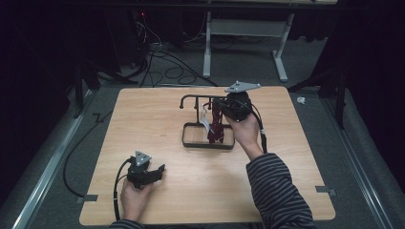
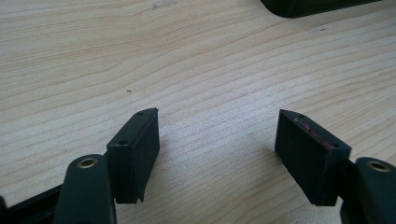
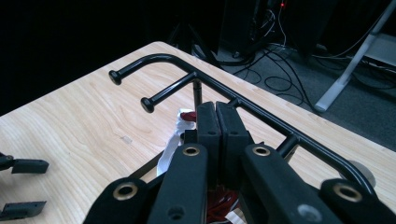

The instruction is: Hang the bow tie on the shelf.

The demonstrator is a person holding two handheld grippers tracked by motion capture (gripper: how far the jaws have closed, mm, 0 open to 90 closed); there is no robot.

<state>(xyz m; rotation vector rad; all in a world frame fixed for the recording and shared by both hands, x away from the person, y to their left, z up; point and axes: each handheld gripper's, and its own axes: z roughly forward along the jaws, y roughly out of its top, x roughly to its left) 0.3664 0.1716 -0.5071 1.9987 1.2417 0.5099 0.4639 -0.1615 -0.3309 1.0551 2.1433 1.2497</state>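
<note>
- The right gripper (image 1: 228, 109) is at the far middle of the wooden table (image 1: 143, 114), held up at the top bar of a black wire rack (image 1: 193, 98).
- In the right gripper view its jaws are pressed together in front of the bar, just above a dark red item (image 3: 187, 115); whether they pinch part of that item I cannot tell.
- In the high view this dark red item (image 1: 216, 125) hangs down from the bar into the rack's tray-like base (image 1: 191, 142), with a white tag (image 1: 206, 121) beside it.
- The right gripper view shows two short pegs with round ends (image 3: 147, 104) sticking out from the bar towards the near left.
- The left gripper (image 1: 149, 175) is low over the near left part of the table, well apart from the rack.
- In the left gripper view its jaws are spread wide, with bare wood between them and nothing held; a red smear marks the edge of one pad (image 2: 314, 133).
- The person's right sleeve (image 1: 279, 191) is dark with thin stripes.
</note>
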